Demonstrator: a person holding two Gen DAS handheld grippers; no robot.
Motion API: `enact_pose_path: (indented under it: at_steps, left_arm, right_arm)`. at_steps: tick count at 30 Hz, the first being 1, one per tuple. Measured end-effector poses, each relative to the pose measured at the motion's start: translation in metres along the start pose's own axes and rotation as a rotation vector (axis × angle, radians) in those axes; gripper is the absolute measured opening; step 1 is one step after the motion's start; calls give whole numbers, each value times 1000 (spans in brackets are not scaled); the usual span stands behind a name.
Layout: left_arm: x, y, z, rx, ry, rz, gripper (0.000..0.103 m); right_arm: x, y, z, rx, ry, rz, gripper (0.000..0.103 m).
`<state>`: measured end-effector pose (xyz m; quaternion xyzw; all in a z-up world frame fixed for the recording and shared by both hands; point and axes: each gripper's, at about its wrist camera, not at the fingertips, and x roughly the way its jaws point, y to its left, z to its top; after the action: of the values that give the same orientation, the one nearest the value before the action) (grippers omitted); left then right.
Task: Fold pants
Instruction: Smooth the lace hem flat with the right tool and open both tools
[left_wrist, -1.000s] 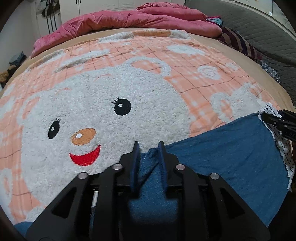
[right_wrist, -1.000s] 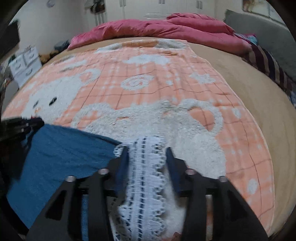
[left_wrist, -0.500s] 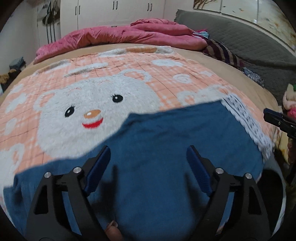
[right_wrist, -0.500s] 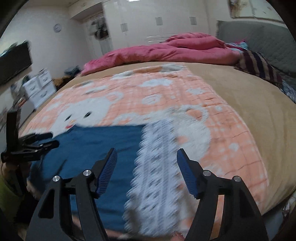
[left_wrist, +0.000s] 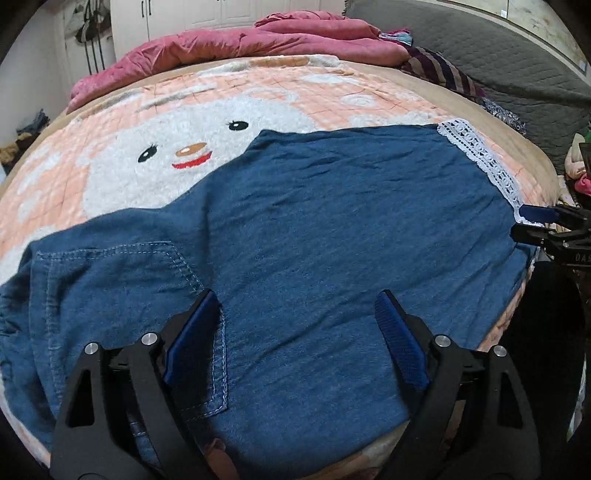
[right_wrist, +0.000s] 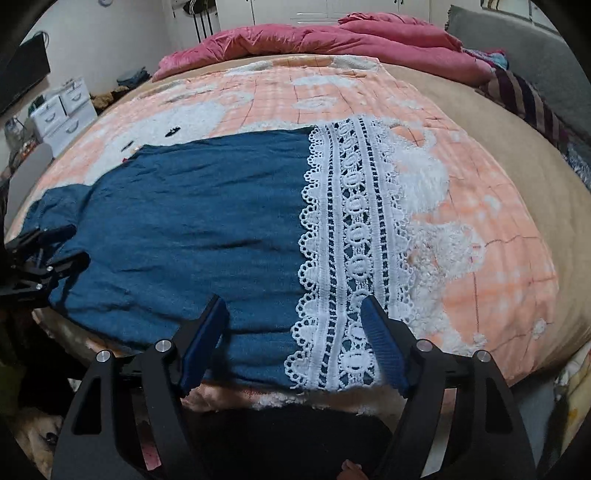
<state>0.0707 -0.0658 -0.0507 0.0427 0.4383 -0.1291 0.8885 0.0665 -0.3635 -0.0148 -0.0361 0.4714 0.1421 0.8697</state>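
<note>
Left gripper (left_wrist: 295, 314), right gripper (right_wrist: 293, 317): both spread, holding nothing. Pants (left_wrist: 314, 229) flat on blanket (left_wrist: 110, 147), lace hem (right_wrist: 354, 240) at 3 o'clock. Appears folded lengthwise; crosswise folds remaining.

Both views sit at the near edge of the bed (left_wrist: 509, 122), low over the pants (left_wrist: 332, 229), and face the pink duvet (left_wrist: 258, 40) at the far end. The left wrist view hovers close above the pocket end; the right wrist view hovers close above the lace hem (right_wrist: 354, 236). Both share the pants' blue middle, the bear blanket (right_wrist: 480, 192) and the duvet.
</note>
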Motion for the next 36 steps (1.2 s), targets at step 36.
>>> enact_pose_path:
  at_steps: [36]
  left_arm:
    - [-81,-54,10,42,-100,-78,93]
  right_arm:
    - [-85,-15,-31,148,-200,30,93]
